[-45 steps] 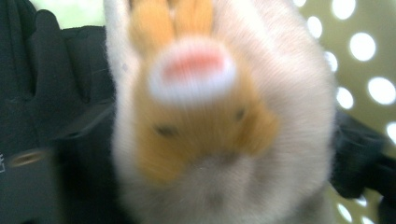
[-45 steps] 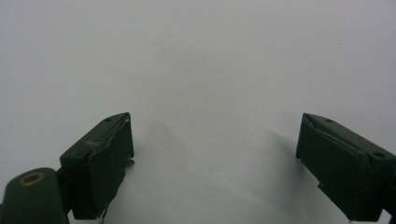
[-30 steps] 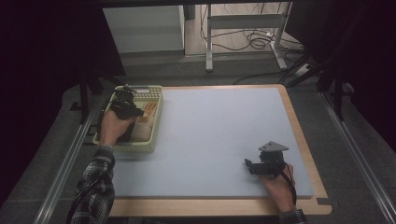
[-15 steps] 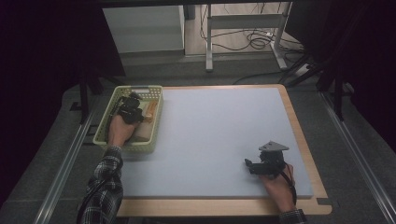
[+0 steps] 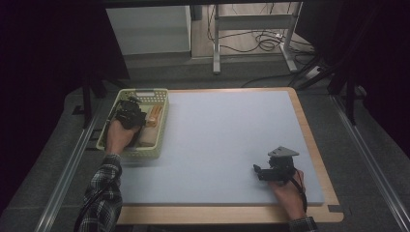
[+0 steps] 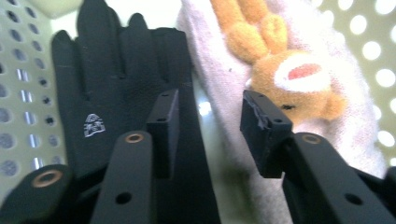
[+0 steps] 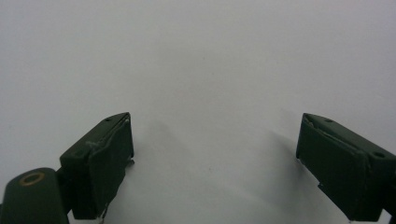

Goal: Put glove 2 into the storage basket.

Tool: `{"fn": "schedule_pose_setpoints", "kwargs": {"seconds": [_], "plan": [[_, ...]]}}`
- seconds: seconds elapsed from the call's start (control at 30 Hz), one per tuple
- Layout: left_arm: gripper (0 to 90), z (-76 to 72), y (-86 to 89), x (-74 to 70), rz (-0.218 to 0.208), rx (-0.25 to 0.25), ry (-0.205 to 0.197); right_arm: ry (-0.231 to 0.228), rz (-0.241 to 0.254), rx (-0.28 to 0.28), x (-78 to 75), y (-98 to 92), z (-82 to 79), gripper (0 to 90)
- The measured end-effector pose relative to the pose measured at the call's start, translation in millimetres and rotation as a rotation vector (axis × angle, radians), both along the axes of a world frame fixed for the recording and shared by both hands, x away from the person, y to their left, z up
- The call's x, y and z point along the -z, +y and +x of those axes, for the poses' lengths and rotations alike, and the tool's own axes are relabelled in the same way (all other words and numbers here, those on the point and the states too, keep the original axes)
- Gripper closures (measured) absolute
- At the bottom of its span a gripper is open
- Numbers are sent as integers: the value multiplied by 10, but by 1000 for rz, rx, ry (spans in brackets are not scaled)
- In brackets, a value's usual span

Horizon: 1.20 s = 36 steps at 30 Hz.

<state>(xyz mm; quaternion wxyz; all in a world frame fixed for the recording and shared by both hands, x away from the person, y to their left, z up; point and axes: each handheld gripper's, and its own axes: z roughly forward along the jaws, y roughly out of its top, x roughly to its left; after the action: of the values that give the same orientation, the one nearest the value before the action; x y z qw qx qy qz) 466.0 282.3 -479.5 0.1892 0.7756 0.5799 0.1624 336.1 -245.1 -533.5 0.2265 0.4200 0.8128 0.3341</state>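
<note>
Dim workshop, wooden table (image 5: pixel 316 159) under a pale grey mat (image 5: pixel 227 145), cables on the floor behind. Yellow-green perforated basket (image 5: pixel 157 94) at the mat's left edge.

Step in hand, by judgement: picking from the basket. Left gripper (image 6: pixel 208 126) down inside it, jaws spread, nothing pinched yet. Black glove (image 6: pixel 116 88) under and beside the left jaw, pale cloth with an orange plush bear (image 6: pixel 289 74) by the right jaw; gap between jaws sits over the seam where glove meets cloth. Cannot tell which of the two is the target. In the high view the left gripper (image 5: pixel 129 115) covers the basket's middle, an orange item just to its right.

Right gripper (image 5: pixel 270 173) parked near the mat's front right corner, well apart from the basket; jaws wide, bare mat between them in the right gripper view (image 7: pixel 215 163).

Next move calls for: commit to one item, shift sideways so one layer of fabric lies between the pads, drop slightly, close, lift clear of the basket wall. Risk: grabbing both fabrics at once.

Versus a second ago: left hand further back and lower in the basket, forearm pulled in; right gripper unmoved.
</note>
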Motion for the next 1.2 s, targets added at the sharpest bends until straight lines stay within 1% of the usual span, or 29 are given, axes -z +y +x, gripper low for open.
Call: {"fn": "schedule_pose_setpoints", "kwargs": {"seconds": [0.17, 0.4, 0.57, 0.67, 0.87, 1.03, 1.2], "plan": [[496, -52, 65, -53, -8, -2, -26, -2, -1, 1, 0, 2, -2, 108], [398, -128, 136, -122, -31, -3, -71, -2, -1, 1, 0, 2, -2, 108], [336, -177, 194, -168, -72, -5, -93, -3, -3, 0, 0, 3, -4, 108], [286, -202, 214, -187, -87, -7, -101, -3, -3, 0, 0, 3, -4, 108], [230, -267, 255, -215, -127, -5, -125, -4, -4, 0, -1, 4, -6, 108], [199, -334, 289, -249, -170, 4, -150, -5, -6, 0, -1, 5, -7, 108], [181, -388, 289, -280, -187, 24, -163, -4, -6, 0, -1, 5, -7, 108]]}}
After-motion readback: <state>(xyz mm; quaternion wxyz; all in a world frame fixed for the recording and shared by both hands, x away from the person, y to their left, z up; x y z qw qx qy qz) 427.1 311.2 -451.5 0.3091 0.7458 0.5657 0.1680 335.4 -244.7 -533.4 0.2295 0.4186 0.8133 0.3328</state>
